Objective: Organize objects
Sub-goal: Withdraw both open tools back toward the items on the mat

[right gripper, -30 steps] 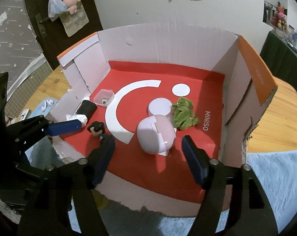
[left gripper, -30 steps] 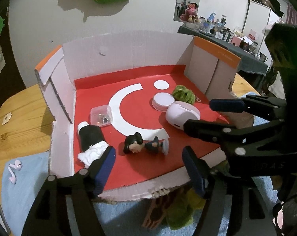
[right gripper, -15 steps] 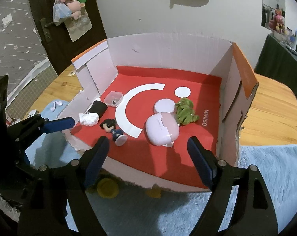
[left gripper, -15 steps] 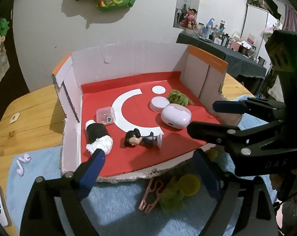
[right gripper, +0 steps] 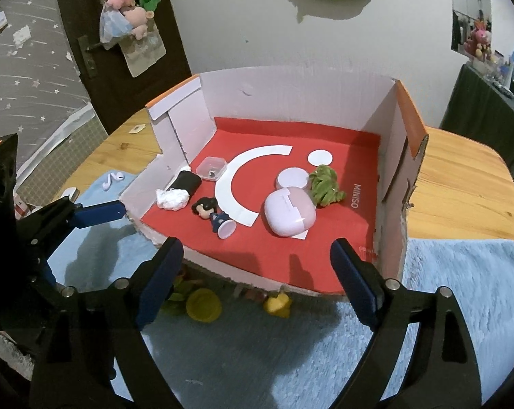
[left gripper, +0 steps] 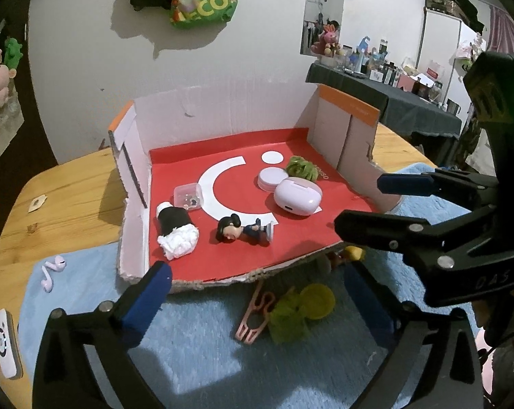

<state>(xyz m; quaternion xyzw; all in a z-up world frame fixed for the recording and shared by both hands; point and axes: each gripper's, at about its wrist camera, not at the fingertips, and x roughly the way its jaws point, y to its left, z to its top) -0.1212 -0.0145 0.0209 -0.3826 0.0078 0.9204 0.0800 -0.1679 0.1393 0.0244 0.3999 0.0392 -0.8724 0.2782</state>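
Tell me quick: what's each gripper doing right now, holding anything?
Left gripper: jaws opening, nothing between them, over the blue mat.
Right gripper: jaws opening, nothing held, at the open front of the box.

— What sort of place are we looking at?
— A lived-in home: plush toys [right gripper: 125, 6] are hanging on the door [right gripper: 120, 51] (a cluttered sideboard [left gripper: 386, 92] is standing behind), beside a wooden table [right gripper: 461, 184].

box [left gripper: 345, 129]: 1 | figurine [left gripper: 245, 231]: 1 | pink case [left gripper: 298, 196]: 1 | earbuds [left gripper: 50, 269]: 2
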